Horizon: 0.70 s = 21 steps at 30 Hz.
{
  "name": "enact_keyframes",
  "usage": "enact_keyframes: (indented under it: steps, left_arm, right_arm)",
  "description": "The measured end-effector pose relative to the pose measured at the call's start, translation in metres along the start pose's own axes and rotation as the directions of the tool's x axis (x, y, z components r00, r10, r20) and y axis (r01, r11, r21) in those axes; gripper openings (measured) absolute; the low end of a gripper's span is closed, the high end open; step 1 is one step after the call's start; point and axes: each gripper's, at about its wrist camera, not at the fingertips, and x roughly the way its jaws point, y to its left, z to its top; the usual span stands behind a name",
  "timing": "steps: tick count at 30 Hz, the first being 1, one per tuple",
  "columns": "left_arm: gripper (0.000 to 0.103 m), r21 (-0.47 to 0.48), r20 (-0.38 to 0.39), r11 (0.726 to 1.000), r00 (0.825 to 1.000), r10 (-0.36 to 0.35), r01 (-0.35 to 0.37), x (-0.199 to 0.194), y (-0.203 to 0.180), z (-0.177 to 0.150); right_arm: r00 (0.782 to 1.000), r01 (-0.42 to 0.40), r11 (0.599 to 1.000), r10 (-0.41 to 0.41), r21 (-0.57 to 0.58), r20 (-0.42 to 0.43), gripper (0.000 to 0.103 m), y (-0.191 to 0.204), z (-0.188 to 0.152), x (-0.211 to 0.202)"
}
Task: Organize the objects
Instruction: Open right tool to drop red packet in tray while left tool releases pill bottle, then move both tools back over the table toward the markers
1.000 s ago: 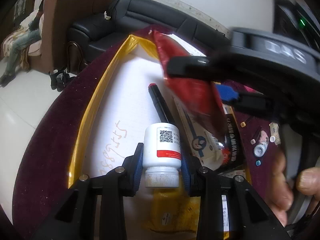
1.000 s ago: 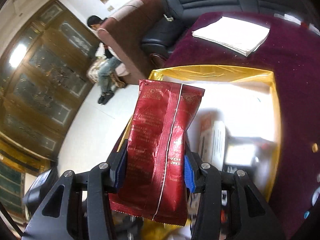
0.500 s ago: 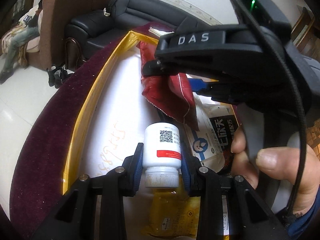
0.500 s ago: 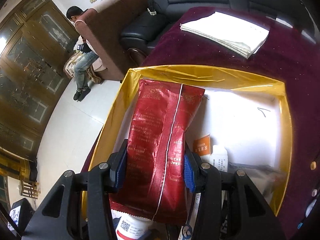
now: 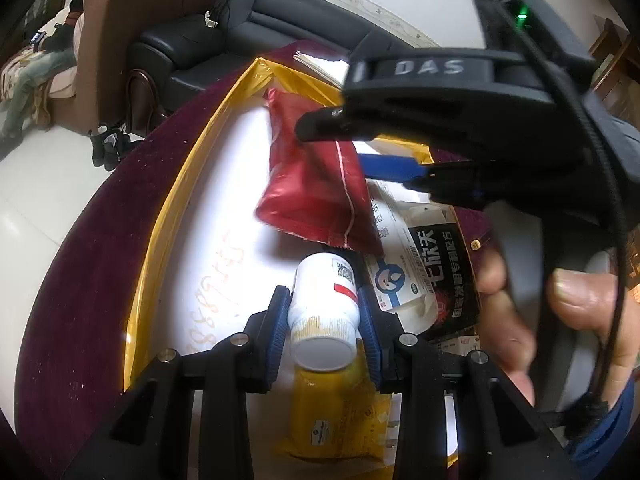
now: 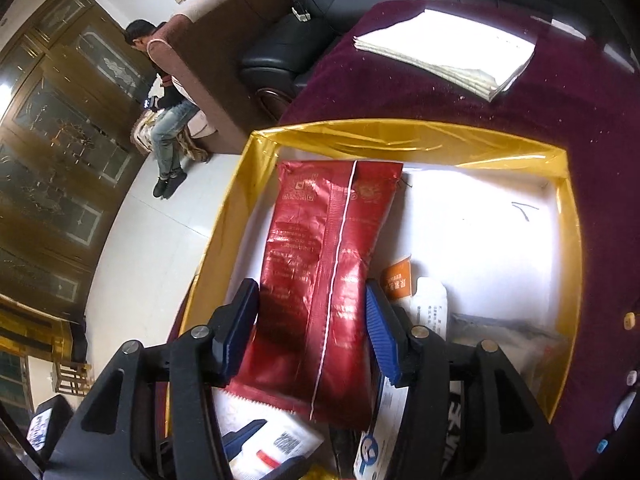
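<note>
Left claw (image 5: 323, 330) clamped, right claw (image 6: 312, 334) parted.

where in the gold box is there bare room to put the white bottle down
Bare white floor lies along the left wall of the gold box, left of the red pouch, and in the far right corner. The near right side is crowded with packets.

Right gripper (image 6: 312, 324) opened; red packet (image 6: 328, 280) lowered into box (image 6: 400, 136).

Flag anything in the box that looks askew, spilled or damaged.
Nothing looks spilled or torn. The red packet lies lengthwise in the gold box, loose between the open right gripper. The white bottle is tipped on its side, but only because the left gripper clamps it that way.
</note>
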Motion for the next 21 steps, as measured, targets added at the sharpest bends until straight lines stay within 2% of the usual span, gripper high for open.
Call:
enact_keyframes:
  steps: [7,11,16,21]
  left_arm:
    - [0.03,0.006,0.009,1.0,1.0,0.029,-0.029,-0.012,-0.007,-0.006]
    - [0.031,0.01,0.037,0.999,0.998,0.043,-0.044,-0.025,-0.015,-0.011]
    - [0.031,0.044,0.071,0.997,0.996,0.058,-0.062,-0.032,-0.031,-0.014]
    - [0.031,0.1,0.086,0.993,0.995,0.053,-0.062,-0.036,-0.052,-0.018]
  right_arm:
    - [0.997,-0.073,0.997,0.073,0.0,0.027,0.053,-0.001,-0.01,-0.024]
    - [0.992,-0.111,0.994,0.11,0.006,0.06,0.053,-0.008,-0.027,-0.045]
    - [0.983,-0.158,0.987,0.154,0.033,0.105,0.053,-0.028,-0.054,-0.074]
    - [0.977,-0.17,0.983,0.158,0.071,0.141,0.053,-0.064,-0.08,-0.1]
